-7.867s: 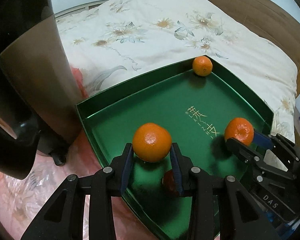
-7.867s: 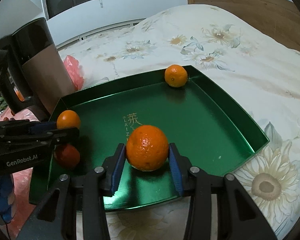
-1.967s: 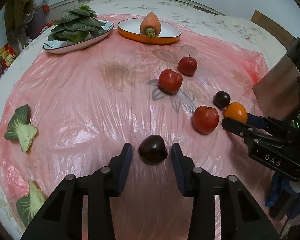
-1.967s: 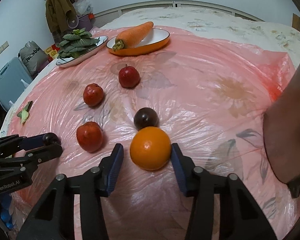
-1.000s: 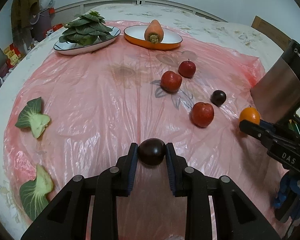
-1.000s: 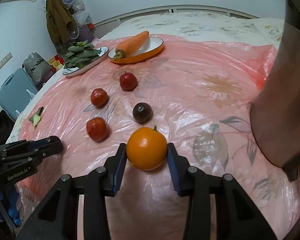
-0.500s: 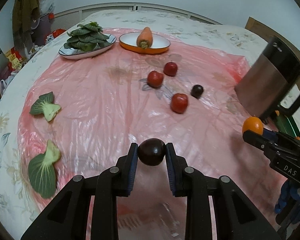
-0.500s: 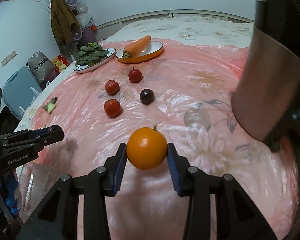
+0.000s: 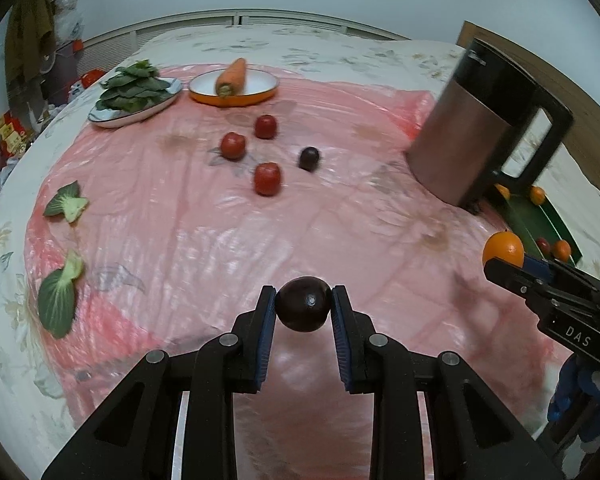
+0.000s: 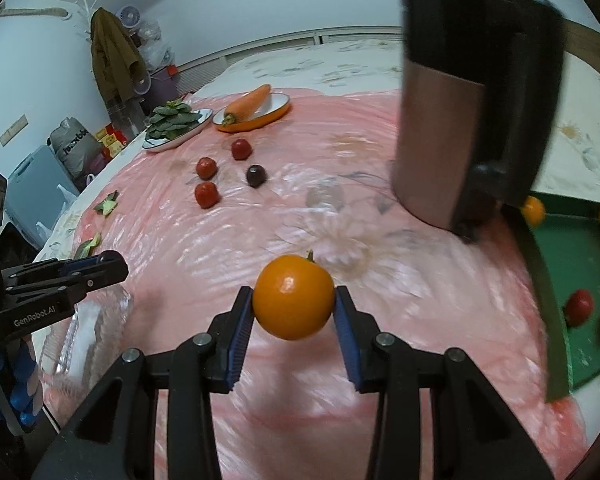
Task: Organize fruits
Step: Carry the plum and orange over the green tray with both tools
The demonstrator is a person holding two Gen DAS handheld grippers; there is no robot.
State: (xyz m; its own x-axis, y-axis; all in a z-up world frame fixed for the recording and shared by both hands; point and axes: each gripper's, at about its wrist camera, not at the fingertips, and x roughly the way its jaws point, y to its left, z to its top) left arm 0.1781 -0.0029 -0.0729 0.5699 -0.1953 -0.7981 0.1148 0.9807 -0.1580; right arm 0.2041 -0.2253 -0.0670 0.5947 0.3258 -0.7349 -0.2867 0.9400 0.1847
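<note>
**2 fruits held above the pink sheet**

The left gripper (image 9: 303, 307) has its fingers (image 9: 266, 320) clenched on a dark plum (image 9: 303, 309), smooth, glossy and likely soft, so a light squeeze across its widest part suits it. The right gripper (image 10: 294, 309) grasps a round orange (image 10: 293, 297), firmer, with a waxy dimpled skin that may slip. Both hang over the crinkled pink plastic sheet (image 9: 172, 208) on the bed. The stiff green tray (image 10: 572, 264) lies at the sheet's right edge, behind a metal kettle (image 10: 452, 128).

The pink plastic sheet (image 9: 180, 216) looked crinkly and shiny, the kettle (image 9: 464, 140) was brushed metal with matt black trim, and the orange (image 10: 293, 303) glossy.
</note>
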